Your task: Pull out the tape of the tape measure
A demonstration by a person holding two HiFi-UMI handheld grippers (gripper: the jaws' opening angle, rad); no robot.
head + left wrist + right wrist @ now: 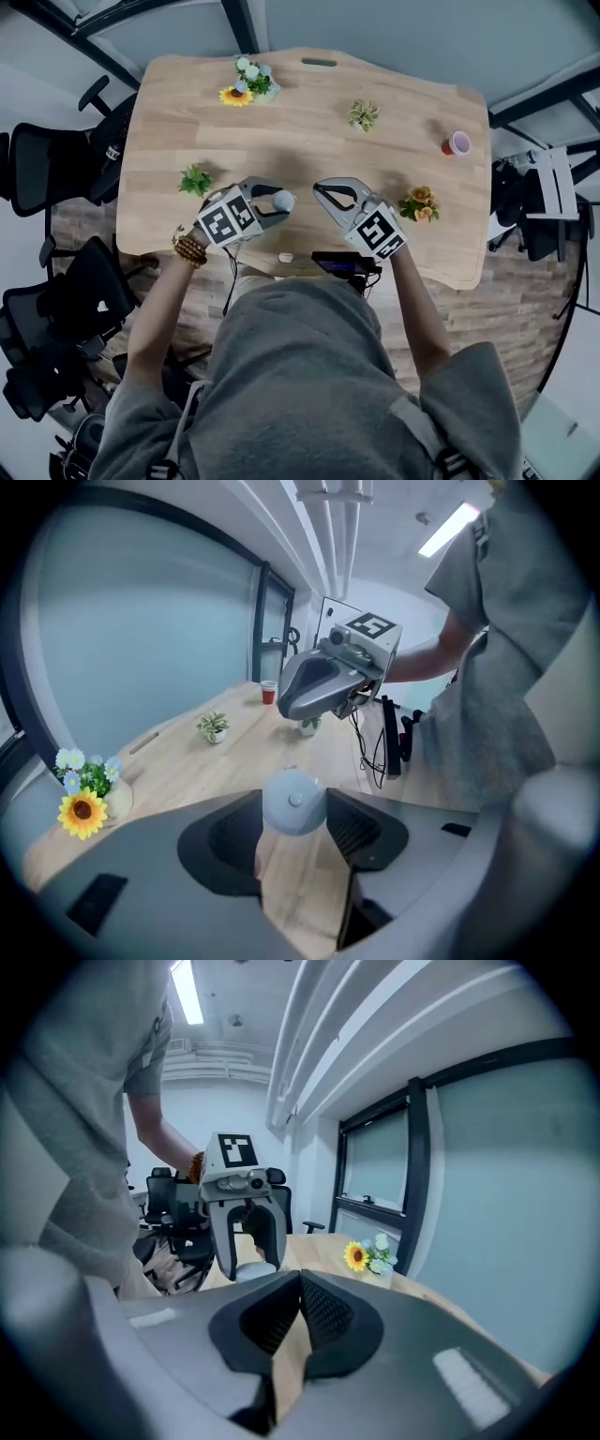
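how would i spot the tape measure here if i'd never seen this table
Over the near edge of the wooden table the person holds two grippers. The left gripper is clamped on the tape measure, a small round pale blue case. It alone is held; the plants and red cup sit on the wood.

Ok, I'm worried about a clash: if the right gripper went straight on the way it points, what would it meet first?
Most likely the left gripper, holding the round tape measure just left of dead ahead; how far off is unclear.
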